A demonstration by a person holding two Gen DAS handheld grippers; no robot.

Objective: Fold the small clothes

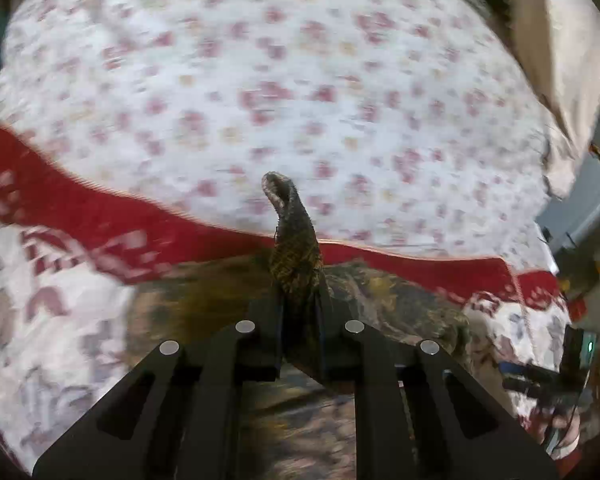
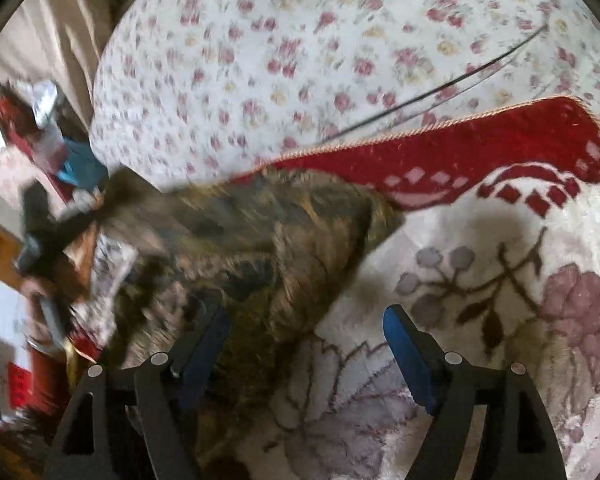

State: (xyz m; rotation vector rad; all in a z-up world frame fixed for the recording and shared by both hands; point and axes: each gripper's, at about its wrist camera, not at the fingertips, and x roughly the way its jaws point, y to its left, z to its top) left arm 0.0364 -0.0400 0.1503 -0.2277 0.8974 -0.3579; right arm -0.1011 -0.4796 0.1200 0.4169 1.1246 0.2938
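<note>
A dark, mottled brown-and-olive garment (image 1: 380,304) is seen pinched at one corner by the left gripper (image 1: 300,316), whose black fingers (image 1: 266,332) are closed tight on a twisted tail of the cloth that pokes up and curls beyond the fingertips. The rest of the garment is spread just beyond that gripper on a plush blanket (image 1: 52,320) of cream with a red border and mauve flower motifs. Seen from the right wrist, the garment (image 2: 260,240) is draped in a blurred heap across the blanket (image 2: 500,280), its far edge lying on the red border. The right gripper (image 2: 306,344) is held with its blue-padded fingers (image 2: 408,356) spread wide apart; the left one is over the garment's near edge, the other over bare blanket beside it, and nothing is gripped between them. Beyond the blanket's red border, a white bedsheet (image 1: 280,80) printed with small pink and yellow flowers is stretched over the bed, and a thin dark cord (image 2: 440,92) is laid across the sheet near the border. Much of both views is smeared by motion.
</note>
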